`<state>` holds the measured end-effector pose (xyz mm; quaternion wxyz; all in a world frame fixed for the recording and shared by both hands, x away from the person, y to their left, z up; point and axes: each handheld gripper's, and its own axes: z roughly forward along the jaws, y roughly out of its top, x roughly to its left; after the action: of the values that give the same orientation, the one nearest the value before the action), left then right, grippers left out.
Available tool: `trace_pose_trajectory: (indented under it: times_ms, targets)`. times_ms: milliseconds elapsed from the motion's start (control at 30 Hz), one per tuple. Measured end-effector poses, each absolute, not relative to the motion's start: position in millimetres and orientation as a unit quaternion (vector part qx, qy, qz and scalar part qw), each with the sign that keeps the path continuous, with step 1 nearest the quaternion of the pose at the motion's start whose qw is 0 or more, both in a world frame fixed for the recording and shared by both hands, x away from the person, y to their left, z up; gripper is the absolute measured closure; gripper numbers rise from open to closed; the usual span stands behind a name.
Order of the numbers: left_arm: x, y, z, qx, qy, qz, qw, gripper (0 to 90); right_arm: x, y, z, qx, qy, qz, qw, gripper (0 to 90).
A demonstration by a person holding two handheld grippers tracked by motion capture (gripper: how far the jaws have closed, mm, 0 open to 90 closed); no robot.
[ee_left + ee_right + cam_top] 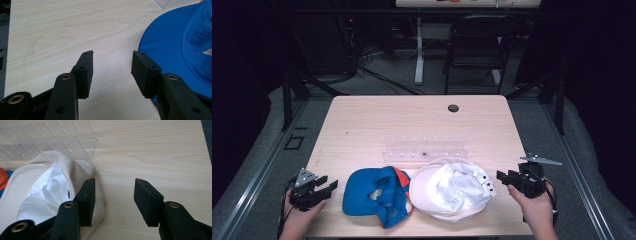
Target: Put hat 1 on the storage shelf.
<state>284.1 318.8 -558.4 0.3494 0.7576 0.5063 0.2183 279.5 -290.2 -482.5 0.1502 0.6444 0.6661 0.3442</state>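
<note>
High view: on the pale wood-grain worktop (362, 125), a blue mesh cap (374, 192) touches a floppy cream cap (452, 190), before a clear ribbed plastic rack (424, 149). Left tongs (331, 186) and right tongs (502, 176) are both spread, pinching nothing, flanking the caps.

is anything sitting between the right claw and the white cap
Nothing visible does. The right claw is open just right of the white cap, with bare table between them. The clear plastic rack sits behind the cap, out of the path.
</note>
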Motion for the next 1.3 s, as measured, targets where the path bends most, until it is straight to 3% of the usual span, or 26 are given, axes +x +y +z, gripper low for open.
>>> trace_pose_trajectory:
  times_ms: [733, 1300]
  targets:
    - [282.8, 317.0, -558.7, 0.765, 0.505, 0.212, 0.339, 50.2, 296.2, -288.6, -442.7, 0.659, 0.685, 0.307, 0.049, 52.6]
    - [283.4, 315.6, -560.0, 0.764, 0.502, 0.213, 0.344, 50.1, 296.1, -283.7, -455.3, 0.66, 0.69, 0.298, 0.0, 58.2]
